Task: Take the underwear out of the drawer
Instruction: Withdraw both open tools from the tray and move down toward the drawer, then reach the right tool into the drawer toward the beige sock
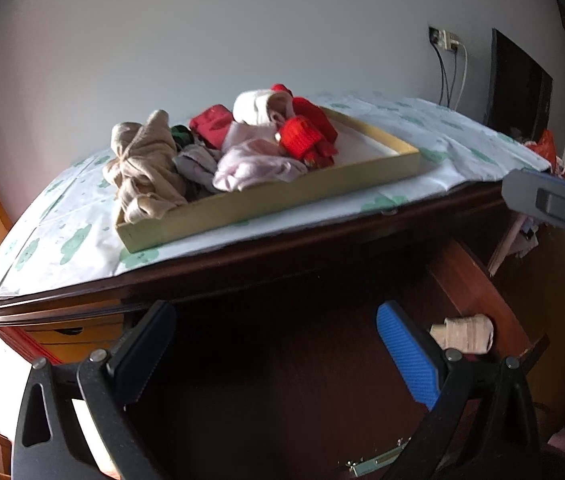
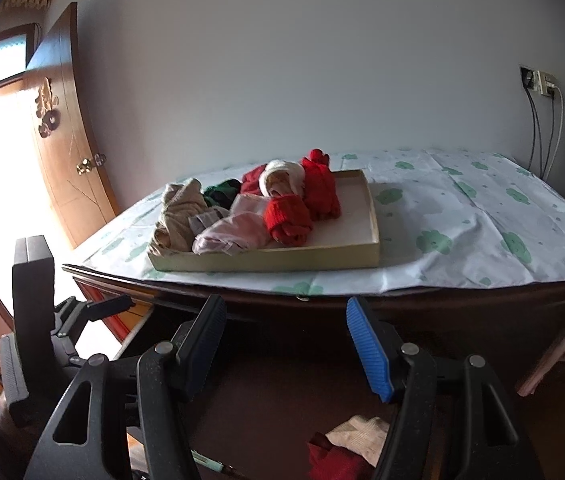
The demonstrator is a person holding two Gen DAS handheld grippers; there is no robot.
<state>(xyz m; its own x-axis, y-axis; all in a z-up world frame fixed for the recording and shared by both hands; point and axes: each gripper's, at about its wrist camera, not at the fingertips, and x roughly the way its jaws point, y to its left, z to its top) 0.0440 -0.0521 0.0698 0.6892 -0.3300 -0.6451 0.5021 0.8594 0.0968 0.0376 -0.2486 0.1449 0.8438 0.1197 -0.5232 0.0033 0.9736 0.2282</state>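
1. The left gripper (image 1: 278, 336) hangs over the open drawer (image 1: 478, 276), its jaws set wide with nothing between them.
2. The right gripper (image 2: 286, 332) also stands well open and empty, pointing at the dresser's front edge.
3. Most underwear sits heaped in a shallow tray (image 1: 266, 204) on the flowered cloth (image 2: 462, 216): a beige piece (image 1: 146, 168), pink ones (image 1: 254, 164), red rolls (image 2: 302, 200).
4. A beige roll (image 1: 464, 332) remains in the drawer, just right of the left gripper's blue finger (image 1: 406, 356).
5. A cream piece (image 2: 362, 436) and a red one (image 2: 330, 460) lie low in the right view.
6. The drawer's inside is too dark to read.
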